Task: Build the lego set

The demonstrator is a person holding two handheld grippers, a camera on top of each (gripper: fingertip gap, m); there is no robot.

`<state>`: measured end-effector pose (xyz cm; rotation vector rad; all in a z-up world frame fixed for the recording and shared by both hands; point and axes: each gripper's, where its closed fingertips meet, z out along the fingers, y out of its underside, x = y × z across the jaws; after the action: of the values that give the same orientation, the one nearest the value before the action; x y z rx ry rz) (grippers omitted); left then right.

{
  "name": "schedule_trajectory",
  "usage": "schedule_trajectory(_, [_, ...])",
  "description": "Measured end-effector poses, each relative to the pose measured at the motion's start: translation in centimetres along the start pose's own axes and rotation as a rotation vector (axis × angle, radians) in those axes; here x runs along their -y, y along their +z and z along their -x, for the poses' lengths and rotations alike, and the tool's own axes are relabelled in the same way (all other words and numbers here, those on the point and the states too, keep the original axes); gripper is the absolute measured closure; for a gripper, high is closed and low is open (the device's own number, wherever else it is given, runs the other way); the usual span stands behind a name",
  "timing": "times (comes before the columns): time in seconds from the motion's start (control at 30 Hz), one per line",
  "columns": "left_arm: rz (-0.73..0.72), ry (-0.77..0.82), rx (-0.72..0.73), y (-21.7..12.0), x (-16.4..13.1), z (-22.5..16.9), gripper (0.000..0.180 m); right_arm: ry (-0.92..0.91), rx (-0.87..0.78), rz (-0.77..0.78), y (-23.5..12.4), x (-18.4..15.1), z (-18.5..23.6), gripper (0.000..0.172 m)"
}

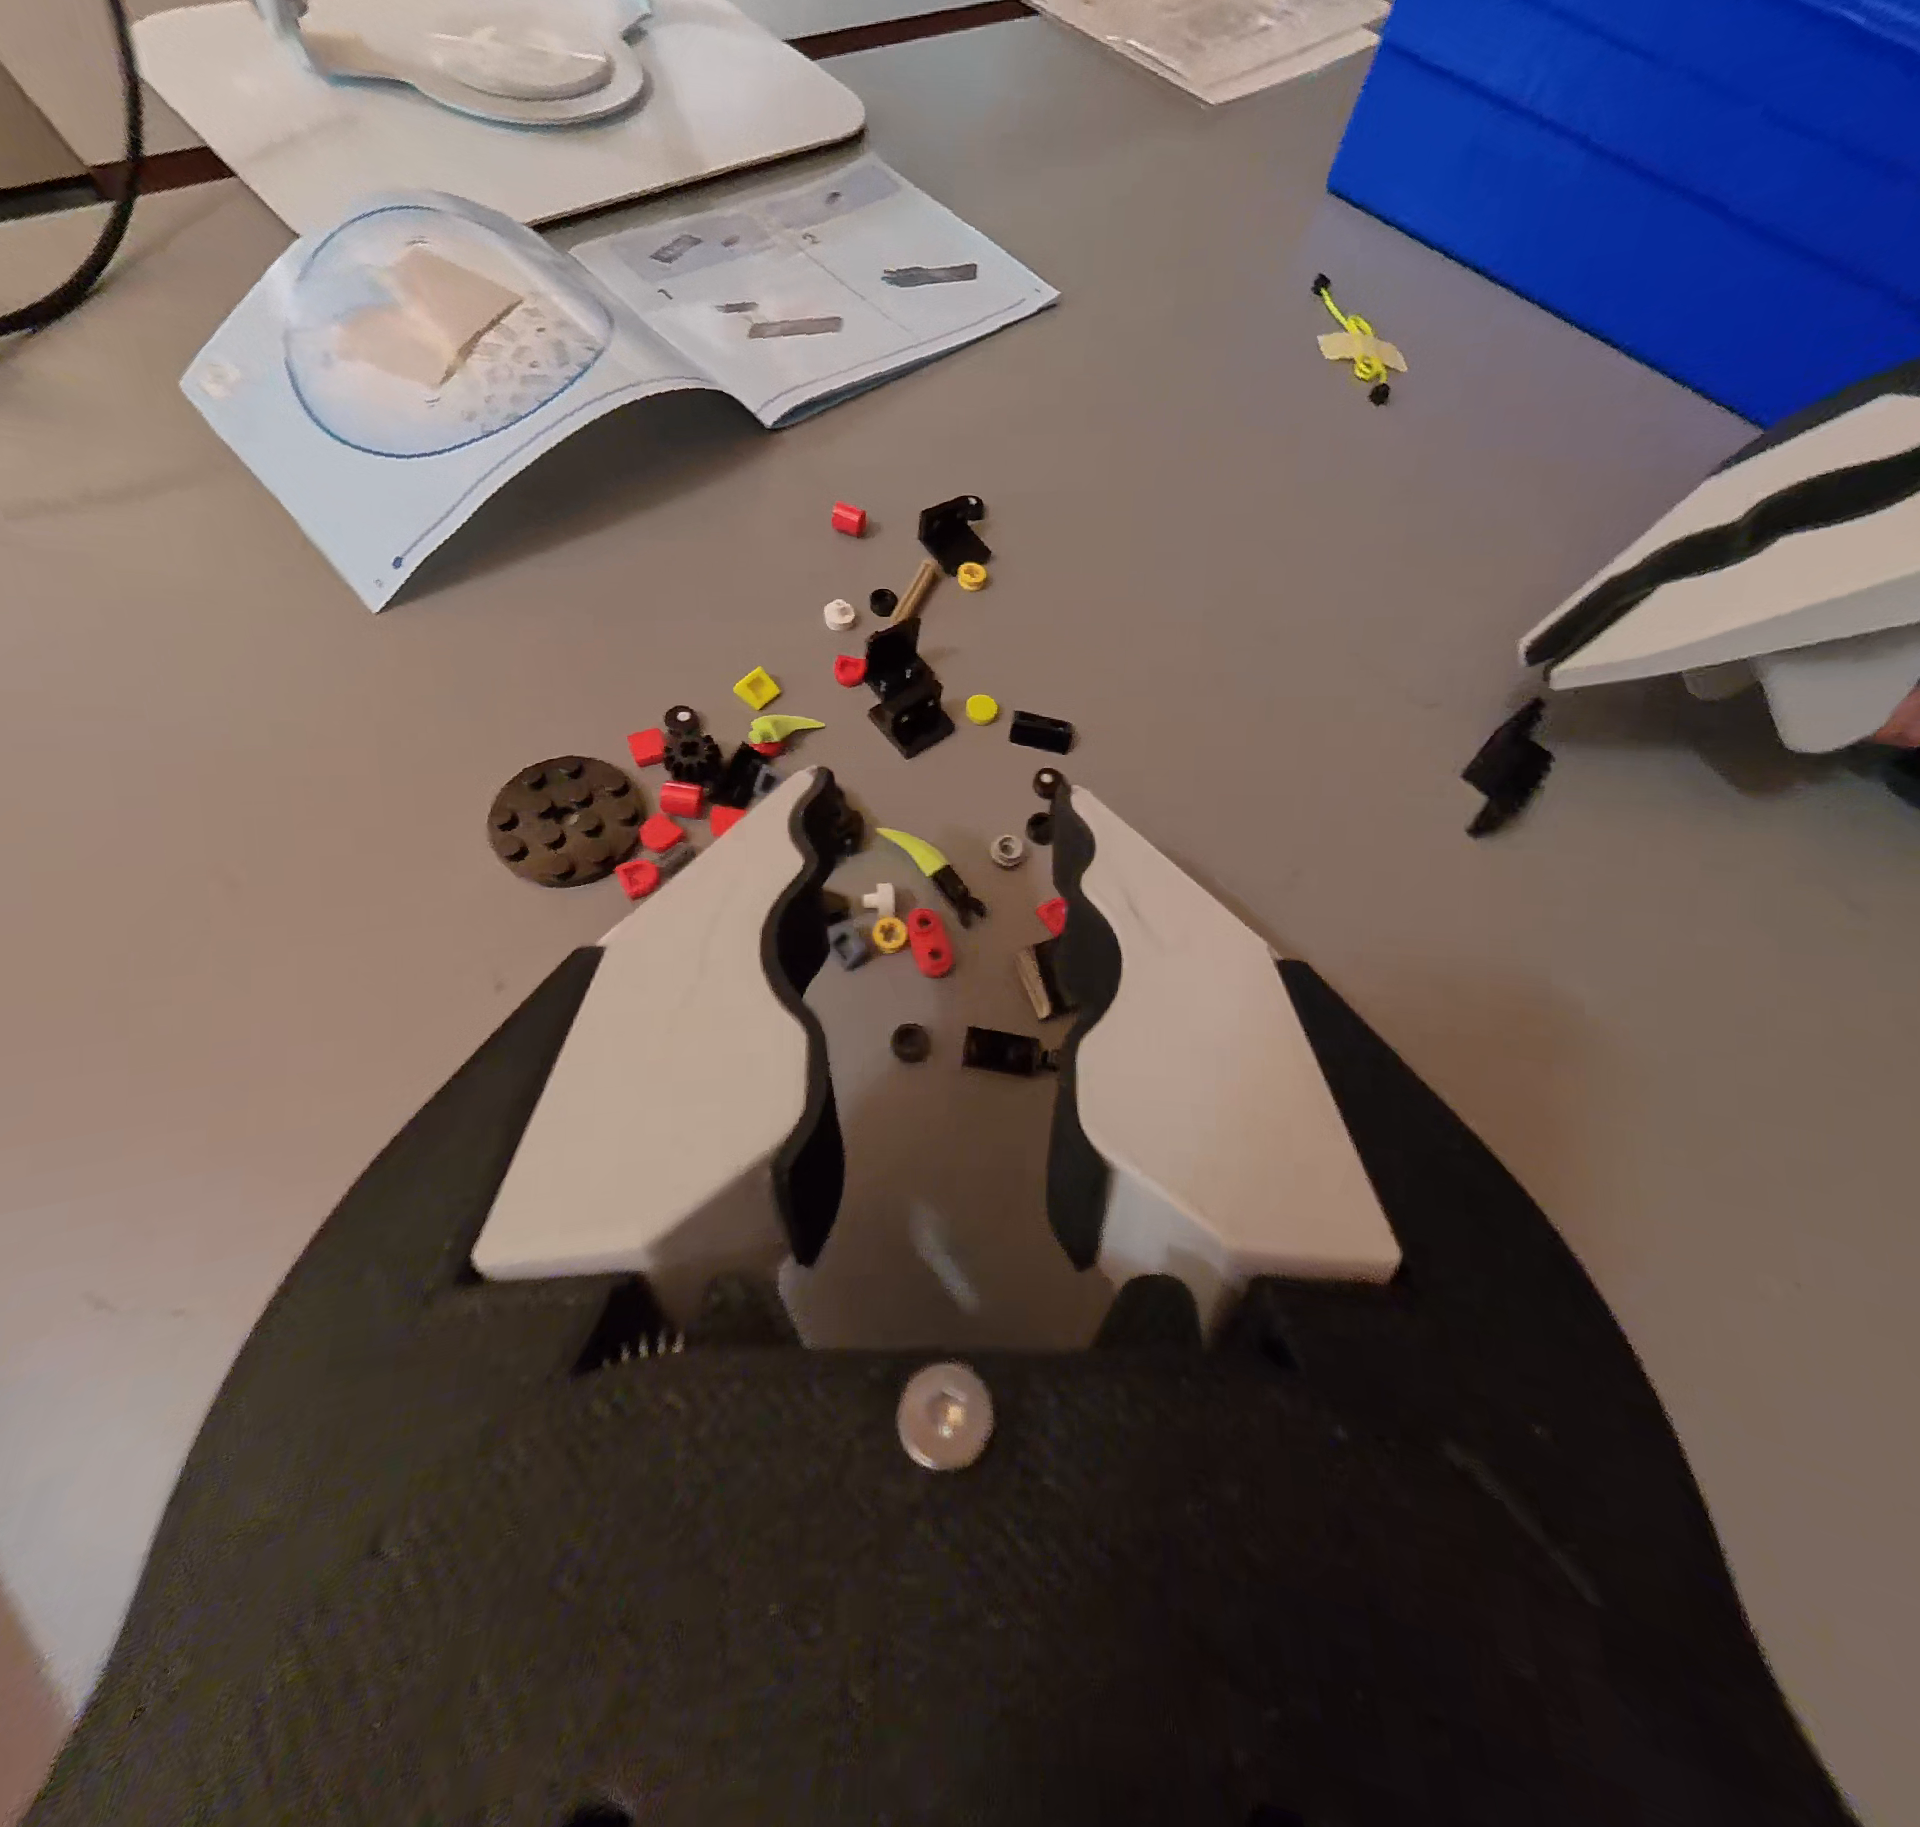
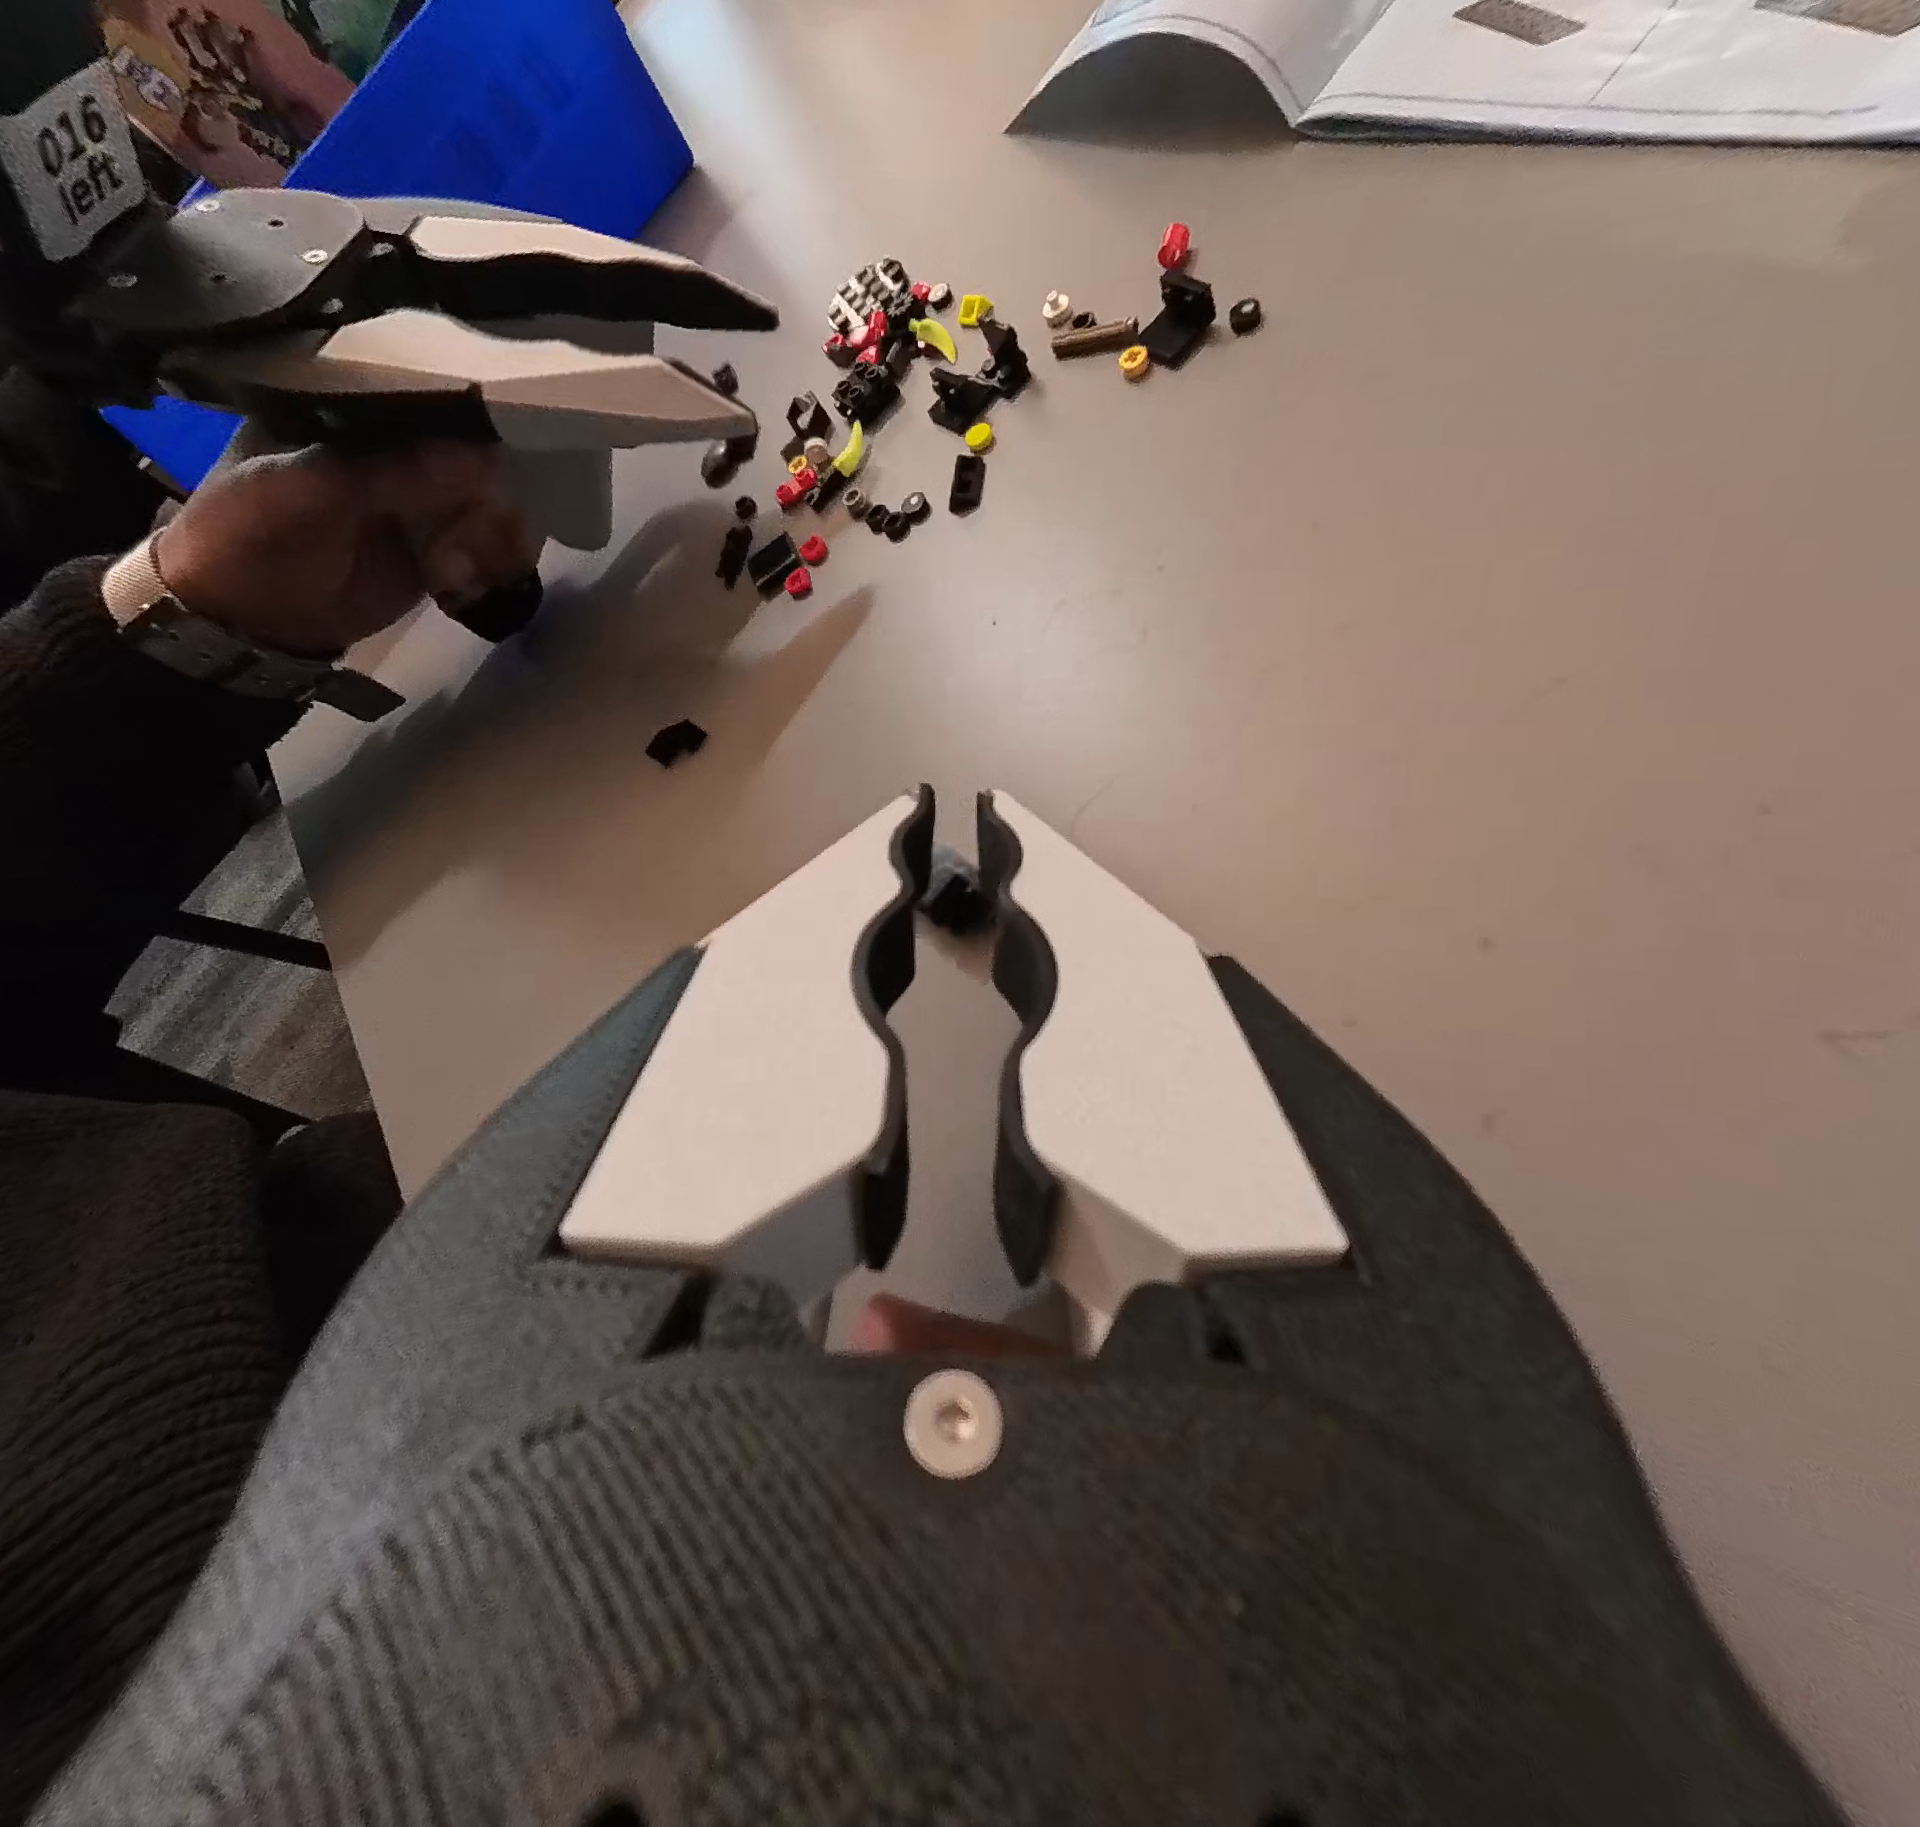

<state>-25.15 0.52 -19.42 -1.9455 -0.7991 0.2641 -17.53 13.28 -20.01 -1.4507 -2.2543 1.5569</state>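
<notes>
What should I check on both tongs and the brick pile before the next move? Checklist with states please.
1. Left tongs open: ok, wide gap, nothing pinched.
2. Left tongs over the loose brick pile: ok, lime claw piece lies on the table between the fingers.
3. Right tongs holding a part: ok, small black piece sits between nearly closed fingers.
4. Grip firmness on that piece: cannot tell, pad contact is unclear.
5. Right tongs clear of the pile: ok, bare grey table ahead.
6. Instruction booklet open: ok.
</notes>
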Motion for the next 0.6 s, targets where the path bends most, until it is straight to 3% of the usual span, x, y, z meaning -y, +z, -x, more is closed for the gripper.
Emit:
schedule_trajectory(0.27, [-0.067,-0.154,0.141,-1.4,0.7,4.0,0.143,-0.173,-0.015,-0.012,-0.9,0.9,0.1,0.16])
schedule_trajectory(0.43, [-0.142,-0.365,0.141,-2.6,0.7,6.4,0.146,-0.286,-0.027,0.034,-0.5,0.3,0.4,0.163])
schedule_trajectory(0.6, [-0.198,-0.477,0.065,-3.2,0.9,7.0,0.173,-0.372,-0.027,0.083,-0.1,-0.6,0.9,0.159])
